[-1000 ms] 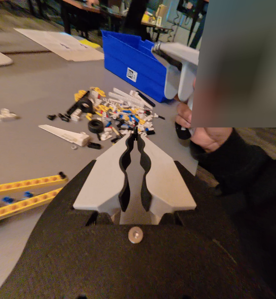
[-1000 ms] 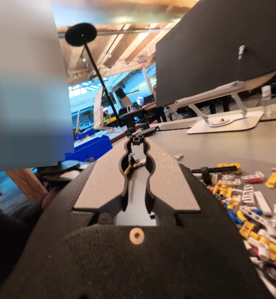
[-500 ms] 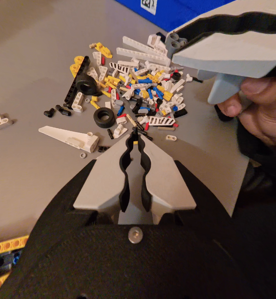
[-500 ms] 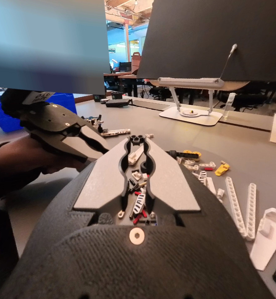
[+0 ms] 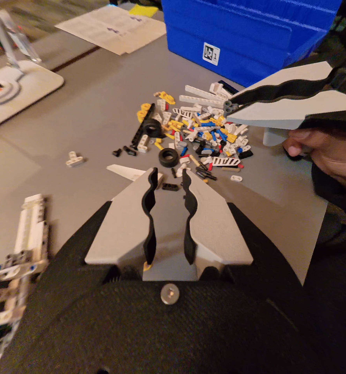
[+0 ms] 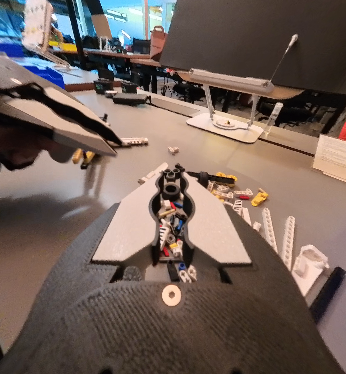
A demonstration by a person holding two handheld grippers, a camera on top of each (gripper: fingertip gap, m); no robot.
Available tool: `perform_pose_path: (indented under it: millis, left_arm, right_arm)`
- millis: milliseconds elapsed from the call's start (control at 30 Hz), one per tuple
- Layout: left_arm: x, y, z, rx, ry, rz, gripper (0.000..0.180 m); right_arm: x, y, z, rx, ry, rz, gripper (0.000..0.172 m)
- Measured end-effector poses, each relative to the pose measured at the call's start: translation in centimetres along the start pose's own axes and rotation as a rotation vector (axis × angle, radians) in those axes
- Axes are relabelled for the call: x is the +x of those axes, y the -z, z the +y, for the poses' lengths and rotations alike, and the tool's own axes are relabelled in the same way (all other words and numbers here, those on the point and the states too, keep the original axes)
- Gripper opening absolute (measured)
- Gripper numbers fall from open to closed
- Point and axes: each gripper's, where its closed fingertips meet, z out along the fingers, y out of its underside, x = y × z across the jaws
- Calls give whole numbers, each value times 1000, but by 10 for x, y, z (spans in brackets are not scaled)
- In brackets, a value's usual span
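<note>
My left gripper (image 5: 169, 172) is open with nothing between its pads. It hovers over the near edge of a pile of small plastic building parts (image 5: 198, 129). A small black piece (image 5: 170, 186) lies on the grey table (image 5: 87, 113) just below its tips, beside a white wing panel (image 5: 125, 172) and a black tyre (image 5: 168, 157). My right gripper (image 6: 172, 176) is shut on a small grey connector with two round holes (image 6: 172, 175), above the pile. The left wrist view shows it too (image 5: 231, 107), with the connector (image 5: 228, 106) pinched at its tips. The left gripper also shows in the right wrist view (image 6: 115, 146).
A blue bin (image 5: 239, 36) stands behind the pile, with papers (image 5: 115, 28) to its left. A white stand base (image 5: 26, 85) carries a dark monitor (image 6: 249, 40). A part-built white model (image 5: 26, 232) lies at the near left. A white T-piece (image 5: 74, 159) lies apart. The left gripper's tips are roughly 9 cm from the right gripper's. The white T-piece (image 5: 74, 159) is about 15 cm from my left fingertips and 20 cm from my right.
My left gripper's jaws were shut and have now opened; it has swung a little left along the pile's near edge. My right gripper keeps the grey connector and has tipped down over the pile.
</note>
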Motion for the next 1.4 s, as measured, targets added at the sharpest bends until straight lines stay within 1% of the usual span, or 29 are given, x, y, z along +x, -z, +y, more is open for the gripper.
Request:
perform_pose_path:
  millis: [133, 267, 367, 400, 433, 467, 567, 633, 733, 800, 867, 1000, 1067, 1133, 1233, 1267, 1300, 1400]
  left_arm:
    - [-25, 28, 10, 10, 24, -67, 22]
    - [-50, 54, 21, 23, 75, -126, 21]
    - [-68, 71, 34, 15, 108, -172, 21]
    - [-73, 75, 38, 12, 123, -181, 21]
    - [-76, 79, 42, 13, 139, -181, 21]
    - [-76, 82, 45, 18, 152, -172, 21]
    - [-67, 85, 49, 40, 148, -130, 22]
    - [-61, 82, 53, 37, 114, -123, 22]
    - [-44, 72, 54, 33, 27, -70, 35]
    - [-35, 65, 54, 27, -39, -58, 46]
    - [-30, 60, 54, 13, -108, -68, 57]
    - [-28, 54, 56, 0, -242, -63, 64]
    - [-30, 52, 57, -7, -300, -56, 65]
    - [-31, 47, 61, -24, -321, -32, 63]
    - [-29, 40, 67, -43, -324, 1, 52]
    - [-29, 38, 68, -46, -337, -3, 50]
    - [-30, 37, 69, -47, -351, -18, 47]
    - [-31, 36, 70, -45, -398, -44, 38]
  right_arm:
    - [6, -7, 19, -138, -6, 17, 13]
    - [20, -15, 45, -309, -12, 82, 13]
    - [33, -18, 66, -441, -14, 137, 23]
    - [37, -18, 68, -458, -6, 159, 30]
    - [40, -19, 67, -452, 7, 181, 38]
    - [40, -19, 62, -427, 23, 192, 41]
    - [24, -25, 37, -316, 59, 161, 39]
    - [-5, -34, 21, -242, 46, 68, 35]
    - [-66, -52, 2, -153, -32, -170, 28]
    - [-93, -61, -2, -151, -66, -276, 28]
    - [-109, -68, 0, -177, -80, -335, 27]
    - [-127, -80, 7, -225, -95, -405, 23]
    - [-130, -85, 9, -234, -87, -410, 21]
    - [-132, -89, 10, -245, -75, -412, 19]
    - [-135, -93, 17, -284, -58, -414, 16]
    - [-136, -94, 21, -298, -48, -412, 13]
    - [-136, -94, 23, -308, -36, -410, 6]
    - [-137, -94, 23, -302, -7, -399, 4]
